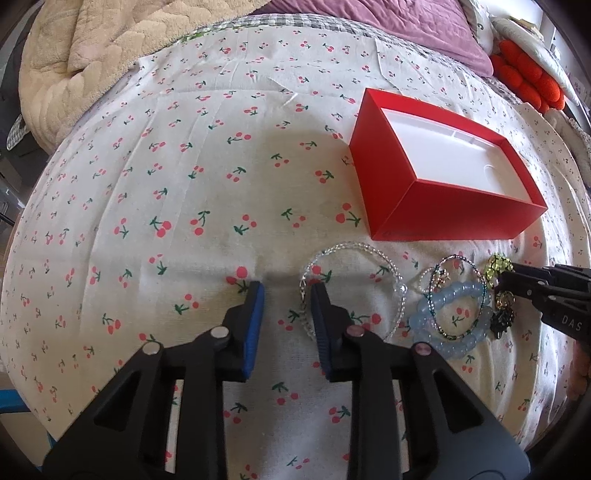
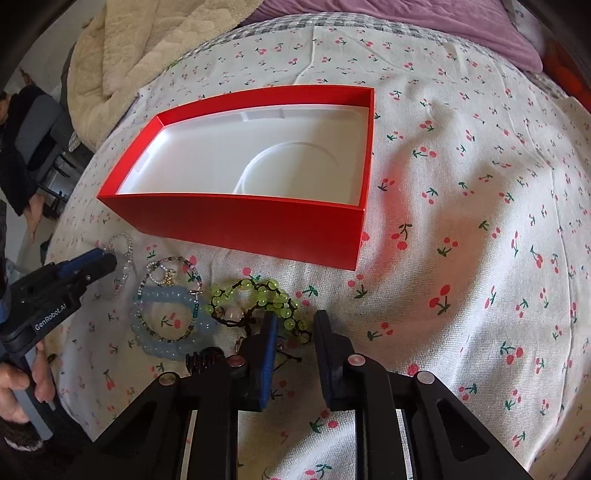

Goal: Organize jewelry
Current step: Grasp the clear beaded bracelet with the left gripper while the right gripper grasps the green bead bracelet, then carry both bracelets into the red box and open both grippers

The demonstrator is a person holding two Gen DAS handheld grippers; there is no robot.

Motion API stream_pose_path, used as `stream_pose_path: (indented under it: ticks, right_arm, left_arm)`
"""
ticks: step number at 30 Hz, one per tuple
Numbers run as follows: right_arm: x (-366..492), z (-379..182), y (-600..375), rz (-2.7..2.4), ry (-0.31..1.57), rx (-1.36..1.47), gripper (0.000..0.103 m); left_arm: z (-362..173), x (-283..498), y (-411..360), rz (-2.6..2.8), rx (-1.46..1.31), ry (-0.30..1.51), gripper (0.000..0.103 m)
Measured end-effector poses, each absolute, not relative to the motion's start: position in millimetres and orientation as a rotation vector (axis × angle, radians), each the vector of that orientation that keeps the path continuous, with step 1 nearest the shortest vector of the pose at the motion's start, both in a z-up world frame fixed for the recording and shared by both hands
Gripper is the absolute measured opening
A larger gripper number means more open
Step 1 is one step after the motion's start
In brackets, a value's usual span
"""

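An open red box [image 1: 406, 206] [image 2: 258, 229] with a bare white liner stands on the cherry-print sheet. In front of it lie a clear bead bracelet [image 1: 354, 248] [image 2: 125, 240], a light-blue bead bracelet [image 1: 456, 345] [image 2: 162, 295] and a green bead bracelet [image 1: 496, 266] [image 2: 255, 291]. My left gripper [image 1: 286, 293] [image 2: 109, 258] is down on the sheet. The clear bracelet's left strand lies between its jaws beside the right pad, with a gap showing. My right gripper [image 2: 295, 319] [image 1: 504, 282] straddles the green bracelet's near beads, its pads apart from them.
A thin dark-and-teal bead strand [image 2: 195, 306] and a dark charm [image 1: 502, 317] lie tangled with the bracelets. A beige blanket [image 1: 74, 55], a purple quilt [image 1: 406, 22] and an orange cushion [image 1: 524, 81] sit behind. A hand [image 2: 22, 384] holds the left gripper's handle.
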State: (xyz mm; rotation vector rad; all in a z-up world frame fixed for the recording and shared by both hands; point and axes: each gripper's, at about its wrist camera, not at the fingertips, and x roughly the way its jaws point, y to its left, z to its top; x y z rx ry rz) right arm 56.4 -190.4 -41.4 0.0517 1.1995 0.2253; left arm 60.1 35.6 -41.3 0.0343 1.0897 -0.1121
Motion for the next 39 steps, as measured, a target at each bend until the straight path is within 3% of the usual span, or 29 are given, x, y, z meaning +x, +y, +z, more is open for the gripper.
stream_pose_path:
  ticks: [3, 6, 21, 39]
  right_arm:
    - [57.4, -40.8, -185.9, 0.223, 1.19, 0.013, 0.013]
    - [57.6, -39.9, -179.7, 0.223, 1.174, -0.009, 0.011]
    - [37.3, 8.7, -190.9, 0.256, 1.09, 0.063, 0.006]
    - [57.2, 112.5, -189.0, 0.272, 0.898, 0.077, 0.006]
  left_arm:
    - [-41.0, 59.5, 31.7, -0.108, 0.051, 1.091, 0.008]
    - [-39.3, 58.2, 30.4, -0.104, 0.052, 1.084, 0.005]
    - [7.9, 44.7, 21.8, -0.201, -0.014, 1.02, 0.004]
    - [75.2, 81.0, -29.1, -0.357, 0.008, 0.931, 0.005]
